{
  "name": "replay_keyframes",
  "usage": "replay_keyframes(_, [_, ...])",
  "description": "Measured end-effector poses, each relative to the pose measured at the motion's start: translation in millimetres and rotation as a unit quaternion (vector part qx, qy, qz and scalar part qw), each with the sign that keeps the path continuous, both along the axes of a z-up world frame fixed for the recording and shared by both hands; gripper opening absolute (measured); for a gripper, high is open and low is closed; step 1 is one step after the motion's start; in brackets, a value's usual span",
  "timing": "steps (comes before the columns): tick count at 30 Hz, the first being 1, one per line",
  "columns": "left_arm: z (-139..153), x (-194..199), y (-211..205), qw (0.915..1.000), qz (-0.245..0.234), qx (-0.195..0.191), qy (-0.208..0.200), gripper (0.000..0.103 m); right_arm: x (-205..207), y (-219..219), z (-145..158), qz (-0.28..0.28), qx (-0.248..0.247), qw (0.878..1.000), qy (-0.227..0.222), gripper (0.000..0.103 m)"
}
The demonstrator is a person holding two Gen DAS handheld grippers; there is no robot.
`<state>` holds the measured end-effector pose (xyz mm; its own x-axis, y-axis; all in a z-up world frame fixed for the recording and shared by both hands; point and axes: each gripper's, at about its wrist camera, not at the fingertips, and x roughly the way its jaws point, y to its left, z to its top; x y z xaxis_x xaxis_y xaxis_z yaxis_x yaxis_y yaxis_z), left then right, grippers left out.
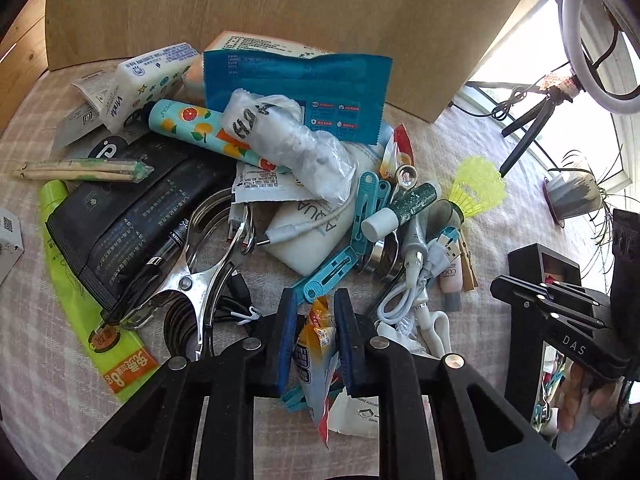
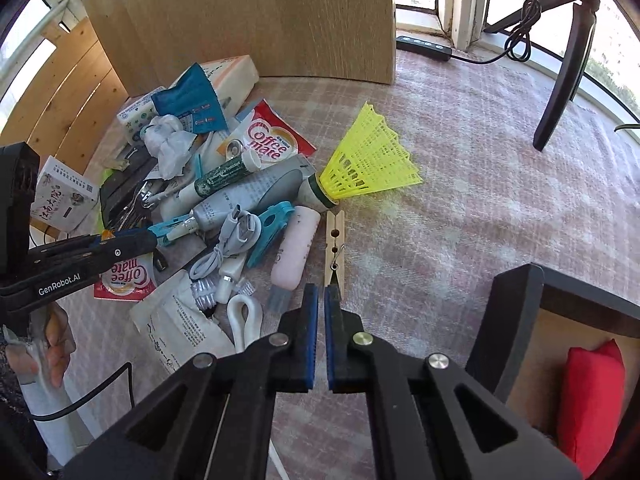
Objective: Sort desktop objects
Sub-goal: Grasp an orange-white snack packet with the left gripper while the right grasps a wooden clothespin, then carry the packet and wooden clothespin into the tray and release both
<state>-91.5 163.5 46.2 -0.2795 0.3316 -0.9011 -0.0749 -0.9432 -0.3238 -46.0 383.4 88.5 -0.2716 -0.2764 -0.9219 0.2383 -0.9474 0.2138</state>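
- left gripper (image 1: 316, 312): black angular frame, blue pads on fingers (image 1: 286, 320), round silver screws, white "GenRobot.AI" marking on side
- right gripper (image 2: 321, 300): same black frame, blue pads, silver screws, "DAS" lettering
- dark patterned sleeve (image 1: 626, 236) at wrist

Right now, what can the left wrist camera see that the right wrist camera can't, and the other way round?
Only the left wrist view shows the scissors and the wrapped chopsticks. Only the right wrist view shows the red cushion and the right tool closed on the wooden clothespin. Both show the yellow shuttlecock and the left tool holding a small sachet.
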Motion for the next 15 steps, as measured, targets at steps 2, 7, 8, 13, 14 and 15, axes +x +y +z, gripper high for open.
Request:
replay_keyframes(2, [0, 0, -2, 1.0000, 0.001, 0.004, -0.003, 0.018, 2, 1, 0, -0.002, 0.002, 1.000, 0.001, 0.004])
replay_keyframes(7, [12, 11, -9, 0.9998, 0.001, 0.019, 0.009, 0.017, 2, 7, 6, -0.013, -0.009, 1.000, 0.010, 0.003])
replay_keyframes(8, [17, 13, -12, 0.9997, 0.002, 0.023, 0.012, 0.017, -6, 9, 1, -0.015, -0.010, 1.000, 0.012, 0.003])
replay_keyframes(13, [43, 21, -9, 0.9987, -0.002, 0.037, 0.035, 0.017, 7, 19, 22, -0.025, -0.019, 0.999, 0.033, 0.003])
replay_keyframes(14, [47, 22, -4, 0.9984, -0.006, 0.041, 0.039, 0.017, 11, 22, 25, -0.028, -0.021, 0.999, 0.037, 0.003])
replay_keyframes(15, [52, 23, 2, 0.9980, -0.013, 0.043, 0.045, 0.017, 11, 24, 26, -0.030, -0.025, 0.998, 0.040, 0.003])
